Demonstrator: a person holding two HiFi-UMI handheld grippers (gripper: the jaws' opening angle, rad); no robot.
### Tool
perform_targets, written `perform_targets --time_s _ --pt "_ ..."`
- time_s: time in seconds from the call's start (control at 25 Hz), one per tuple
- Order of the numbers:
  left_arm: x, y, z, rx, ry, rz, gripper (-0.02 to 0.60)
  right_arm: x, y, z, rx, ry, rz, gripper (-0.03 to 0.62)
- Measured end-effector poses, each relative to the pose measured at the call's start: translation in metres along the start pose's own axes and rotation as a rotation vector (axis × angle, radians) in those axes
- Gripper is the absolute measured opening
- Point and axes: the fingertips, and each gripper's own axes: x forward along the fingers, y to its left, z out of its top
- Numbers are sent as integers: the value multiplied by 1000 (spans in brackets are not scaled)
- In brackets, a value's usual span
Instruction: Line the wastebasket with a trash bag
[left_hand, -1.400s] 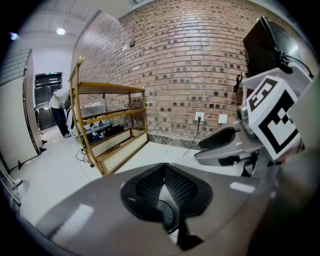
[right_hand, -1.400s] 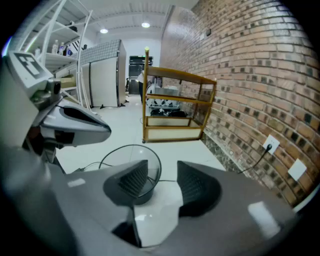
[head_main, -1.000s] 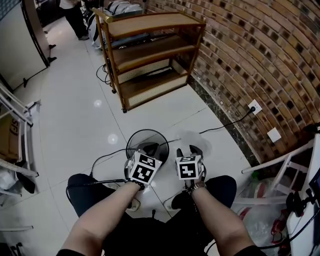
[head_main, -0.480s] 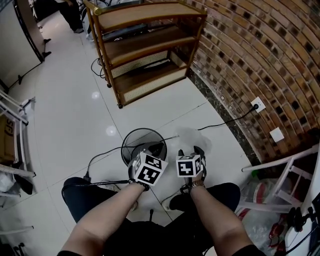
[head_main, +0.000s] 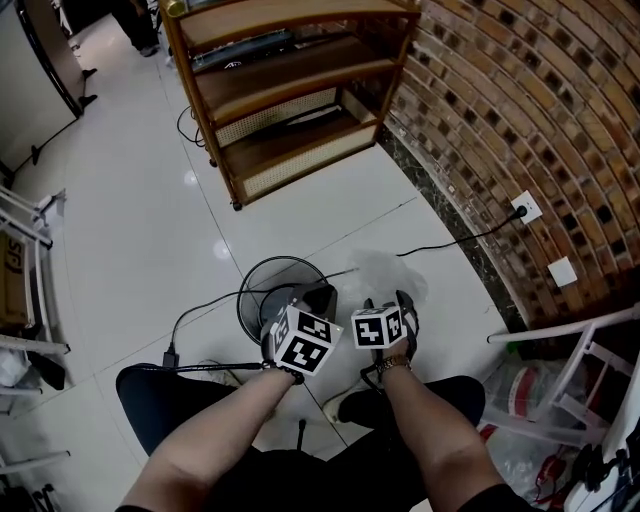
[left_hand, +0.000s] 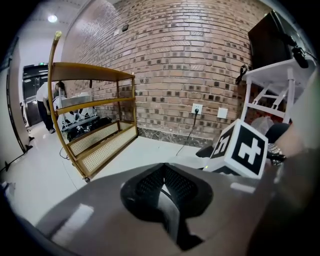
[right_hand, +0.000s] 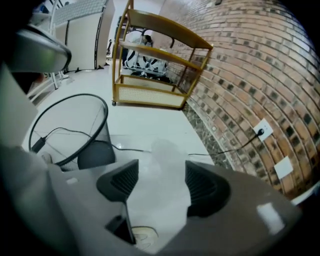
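Now right claw (right_hand: 159, 181), jaws just opening: trash bag (right_hand: 163, 155) between them, ungripped.

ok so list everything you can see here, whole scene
black wire-mesh wastebasket: one, black, on the white tiled floor, centre of the head view
crumpled translucent plastic trash bag: one, clear-whitish, on the floor right of the wastebasket
red brick wall: one, red-brown, right side
wooden shelf unit with cane panels: one, brown, by the brick wall
white wall socket: one, white, low on the wall, black cable plugged in
white tube frame: one, white, lower right
bystander: one, white top, beyond the shelf unit
left tongs: one, grey, shut, nothing visibly held
right tongs: one, grey, open, jaws just been opening, bag showing beyond the gap, not gripped
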Motion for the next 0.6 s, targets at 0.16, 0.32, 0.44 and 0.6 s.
perform_targets --time_s 0.16,0.32,0.44,0.6 --pt "7 1 -1 10 12 0 2 17 0 -1 -42 26 1 293" --pt "11 1 -6 27 30 -1 2 32 -1 -8 -60 54 -5 293" --pt "13 4 -5 29 32 4 2 44 -3 -11 -73 77 -3 293" --pt "14 2 -7 29 39 2 2 50 -11 -19 -75 109 -25 204"
